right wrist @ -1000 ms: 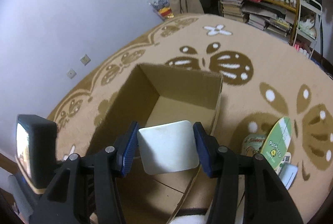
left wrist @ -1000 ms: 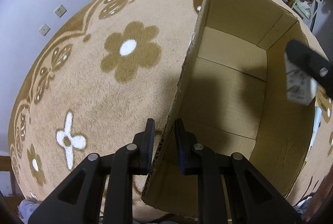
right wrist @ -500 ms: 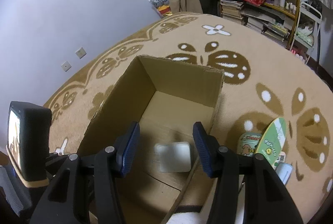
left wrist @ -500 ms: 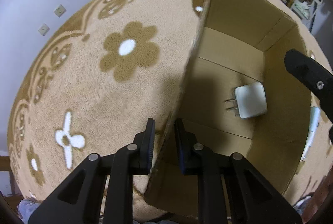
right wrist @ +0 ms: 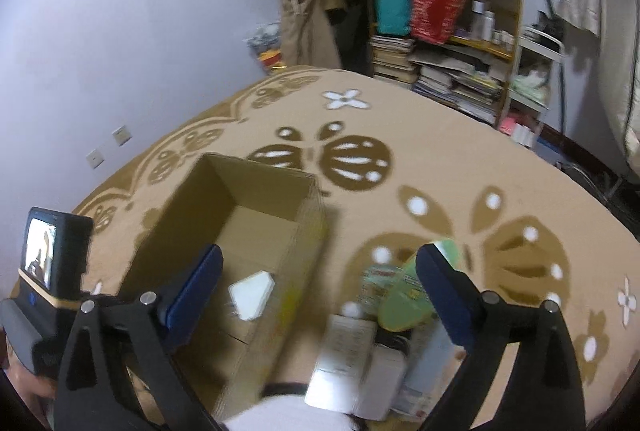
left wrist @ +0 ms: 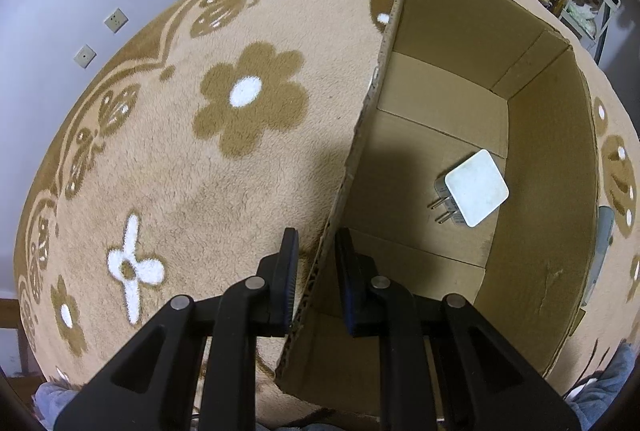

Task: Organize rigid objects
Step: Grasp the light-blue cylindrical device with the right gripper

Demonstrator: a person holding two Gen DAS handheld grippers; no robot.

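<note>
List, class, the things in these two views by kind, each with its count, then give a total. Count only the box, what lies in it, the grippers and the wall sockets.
Cardboard box: 1
White charger on the box floor: 1
Grippers: 2, the left gripper clamped on the box wall, the right gripper opening with nothing held
Wall sockets: 2
Total: 6
</note>
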